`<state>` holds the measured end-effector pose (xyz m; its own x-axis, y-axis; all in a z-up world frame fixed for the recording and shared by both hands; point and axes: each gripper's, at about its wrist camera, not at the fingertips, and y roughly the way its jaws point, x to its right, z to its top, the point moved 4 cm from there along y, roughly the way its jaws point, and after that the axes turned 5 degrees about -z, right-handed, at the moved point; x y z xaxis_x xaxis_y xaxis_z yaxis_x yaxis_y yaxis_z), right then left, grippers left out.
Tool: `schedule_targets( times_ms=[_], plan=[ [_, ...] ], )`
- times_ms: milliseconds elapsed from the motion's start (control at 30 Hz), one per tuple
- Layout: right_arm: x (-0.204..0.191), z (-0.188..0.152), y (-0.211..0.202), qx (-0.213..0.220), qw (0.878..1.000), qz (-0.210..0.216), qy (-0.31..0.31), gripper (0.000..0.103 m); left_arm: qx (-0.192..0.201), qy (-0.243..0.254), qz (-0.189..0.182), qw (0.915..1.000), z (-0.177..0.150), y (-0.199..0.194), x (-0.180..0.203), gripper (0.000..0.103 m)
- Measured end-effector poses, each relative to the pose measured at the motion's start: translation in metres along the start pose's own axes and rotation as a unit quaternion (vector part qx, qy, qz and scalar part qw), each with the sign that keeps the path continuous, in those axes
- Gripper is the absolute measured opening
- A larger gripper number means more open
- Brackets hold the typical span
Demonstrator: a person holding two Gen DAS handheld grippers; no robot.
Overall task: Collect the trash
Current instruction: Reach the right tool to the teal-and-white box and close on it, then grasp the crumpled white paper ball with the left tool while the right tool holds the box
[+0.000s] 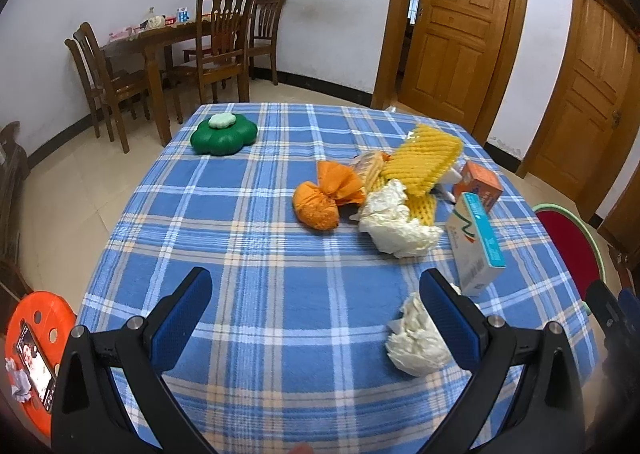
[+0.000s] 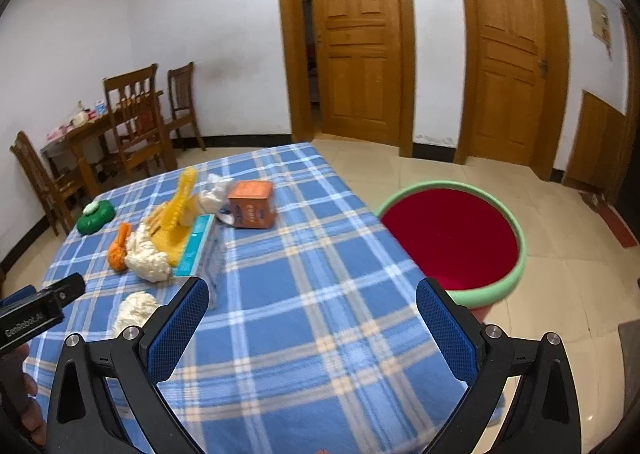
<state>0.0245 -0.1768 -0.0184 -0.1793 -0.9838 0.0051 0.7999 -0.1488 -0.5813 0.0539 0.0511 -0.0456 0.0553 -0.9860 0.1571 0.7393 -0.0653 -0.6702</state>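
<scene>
Centrally on the right half of the left wrist view, the trash sits in a loose heap on the blue plaid worktop. A crumpled white tissue lies nearest, low in the frame, touching the inner face of that gripper's right-hand finger. Above it stands a white and teal carton, on edge, its long axis running from the lower right up toward the middle of the frame. To its left a larger white paper wad rests against a yellow foam net, whose long axis slants up to the right. An orange knotted bag lies left of the wad, its twisted end pointing up and right. An orange box stands behind the carton at the right.

A green flower-shaped container sits well apart, upper left on the worktop.

The left gripper has its blue fingers spread wide, holding nothing. The right gripper is likewise wide apart and empty, above bare cloth. A red basin with a green rim stands on the floor just beside the worktop's edge, right of centre in the right wrist view.
</scene>
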Motion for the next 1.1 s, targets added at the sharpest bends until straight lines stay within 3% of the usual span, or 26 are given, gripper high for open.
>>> schedule_targets(
  times_ms=[500, 567, 767, 800, 933, 1033, 1100],
  plan=[
    [-0.061, 0.018, 0.045, -0.027, 0.996, 0.054, -0.06, 0.103, -0.022, -0.028, 0.014, 0.9993, 0.003, 0.025, -0.027, 0.102],
    [-0.063, 0.017, 0.051, -0.036, 0.996, 0.061, -0.059, 0.099, -0.024, -0.029, 0.015, 0.9992, 0.003, 0.027, -0.029, 0.102],
    [-0.07, 0.01, 0.066, -0.074, 0.991, 0.09, -0.063, 0.06, -0.03, -0.026, 0.012, 0.9991, 0.002, 0.035, -0.031, 0.102],
    [-0.07, 0.009, 0.066, -0.071, 0.991, 0.098, -0.061, 0.057, -0.032, -0.026, 0.011, 0.9991, 0.002, 0.036, -0.03, 0.102],
    [-0.074, 0.01, 0.062, -0.061, 0.989, 0.111, -0.072, 0.027, -0.04, -0.023, 0.008, 0.9989, 0.001, 0.041, -0.028, 0.102],
    [-0.074, 0.011, 0.061, -0.067, 0.988, 0.123, -0.064, 0.013, -0.042, -0.019, 0.003, 0.9989, 0.0, 0.04, -0.025, 0.102],
    [-0.07, 0.012, 0.058, -0.065, 0.988, 0.126, -0.056, 0.01, -0.042, -0.016, -0.002, 0.999, 0.0, 0.037, -0.022, 0.102]
  ],
)
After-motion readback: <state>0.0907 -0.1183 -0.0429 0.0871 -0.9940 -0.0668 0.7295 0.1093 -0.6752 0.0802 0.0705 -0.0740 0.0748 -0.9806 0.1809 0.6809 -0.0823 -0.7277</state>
